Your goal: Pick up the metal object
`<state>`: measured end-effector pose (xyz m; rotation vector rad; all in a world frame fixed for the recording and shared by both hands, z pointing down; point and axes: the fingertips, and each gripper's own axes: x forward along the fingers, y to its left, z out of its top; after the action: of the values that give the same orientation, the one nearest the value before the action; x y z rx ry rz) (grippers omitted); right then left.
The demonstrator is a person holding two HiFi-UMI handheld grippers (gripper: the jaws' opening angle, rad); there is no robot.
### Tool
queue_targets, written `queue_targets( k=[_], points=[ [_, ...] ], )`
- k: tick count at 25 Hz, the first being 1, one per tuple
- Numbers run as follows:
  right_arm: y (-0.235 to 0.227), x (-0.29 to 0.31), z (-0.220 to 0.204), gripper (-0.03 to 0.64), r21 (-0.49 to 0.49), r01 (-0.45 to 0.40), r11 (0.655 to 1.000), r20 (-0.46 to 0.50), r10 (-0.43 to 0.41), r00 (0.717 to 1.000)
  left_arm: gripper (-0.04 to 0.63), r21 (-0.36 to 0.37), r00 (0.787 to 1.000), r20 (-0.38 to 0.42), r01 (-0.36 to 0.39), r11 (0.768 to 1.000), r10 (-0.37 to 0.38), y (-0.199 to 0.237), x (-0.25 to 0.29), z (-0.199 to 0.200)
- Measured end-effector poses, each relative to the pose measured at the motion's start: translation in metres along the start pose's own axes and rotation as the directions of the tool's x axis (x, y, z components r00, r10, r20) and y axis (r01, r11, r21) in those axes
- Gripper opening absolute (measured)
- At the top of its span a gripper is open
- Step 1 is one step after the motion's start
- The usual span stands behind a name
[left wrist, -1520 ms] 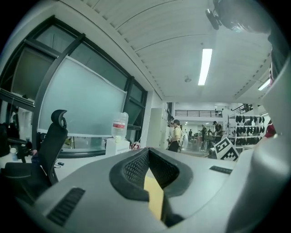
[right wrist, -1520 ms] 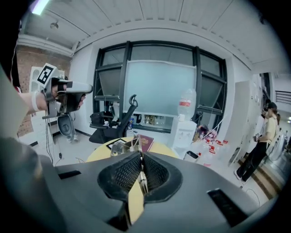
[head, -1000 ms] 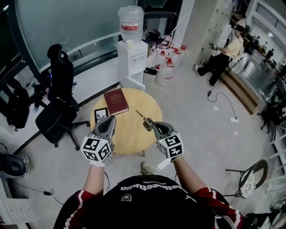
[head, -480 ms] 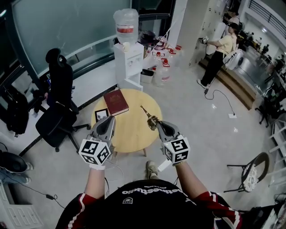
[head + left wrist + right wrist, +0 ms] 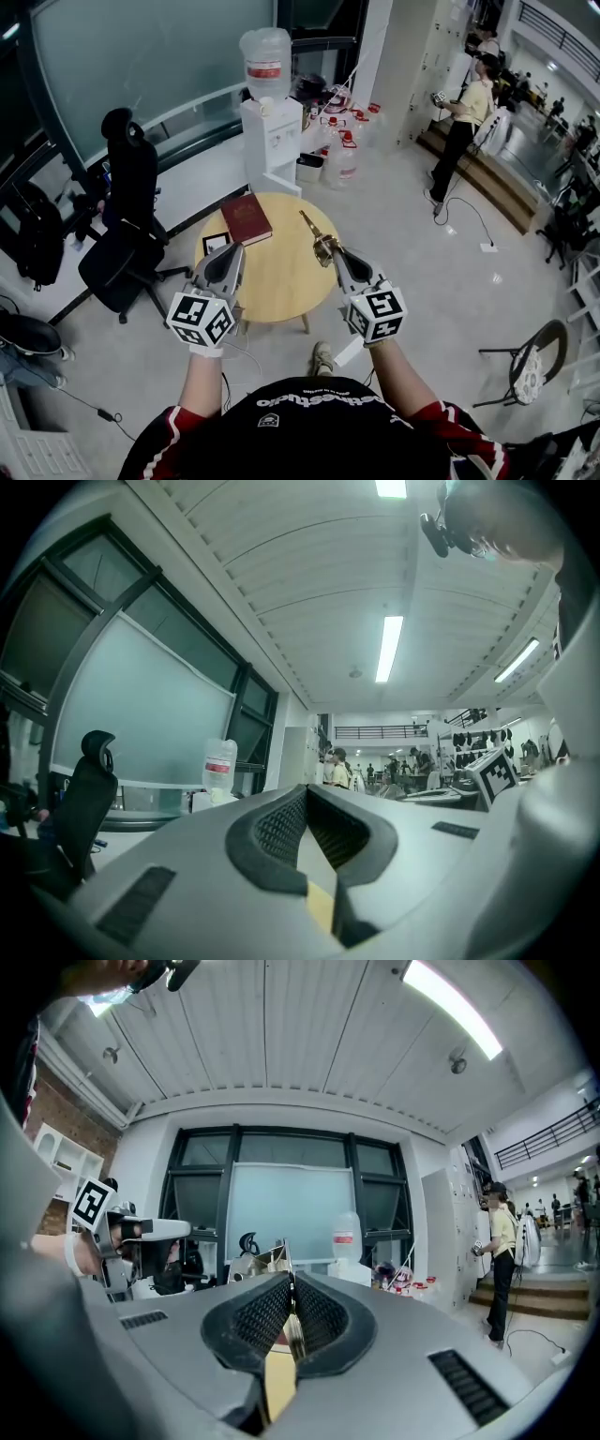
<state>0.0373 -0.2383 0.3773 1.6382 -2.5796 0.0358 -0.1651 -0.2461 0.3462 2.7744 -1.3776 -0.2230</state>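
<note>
Pinching a thin golden strip of the brass-coloured metal object [image 5: 272, 1258], the right gripper [image 5: 289, 1286] has its two dark ribbed pads [image 5: 262, 1314] pressed nearly flat together, with only that sliver of metal between them. In the right gripper view, angular brass parts stick out just past the fingertips.

From the head view, the metal object [image 5: 319, 239] runs straight ahead of the right gripper [image 5: 336, 255]. Its long axis roughly follows the line of the jaws, leaning a little to the picture's left. A knobbly, wider body sits at the fingertips, and a slim rod tapers away from it. The object looks shiny, slender and rigid. Being held at one end, it may tend to swing if the grip loosens.

It hangs over the right part of the round pale wooden table [image 5: 272, 295] and appears to be off the top, so the pick-up looks essentially made.

The left gripper [image 5: 230, 258] hovers over the table's left side, well apart from the object, its pads [image 5: 281, 822] together on nothing. Beyond it lie a dark red book [image 5: 246, 217] and a small black-framed picture [image 5: 214, 242].
</note>
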Motion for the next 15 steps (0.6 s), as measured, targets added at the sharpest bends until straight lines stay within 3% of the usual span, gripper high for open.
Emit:
queue_targets(
  k=[15],
  points=[
    [0.003, -0.009, 0.015, 0.038, 0.029, 0.023, 0.999, 0.052, -0.025, 0.998, 0.017, 0.008, 1.0, 0.023, -0.004, 1.0, 0.003, -0.001, -0.01, 0.008]
  ],
)
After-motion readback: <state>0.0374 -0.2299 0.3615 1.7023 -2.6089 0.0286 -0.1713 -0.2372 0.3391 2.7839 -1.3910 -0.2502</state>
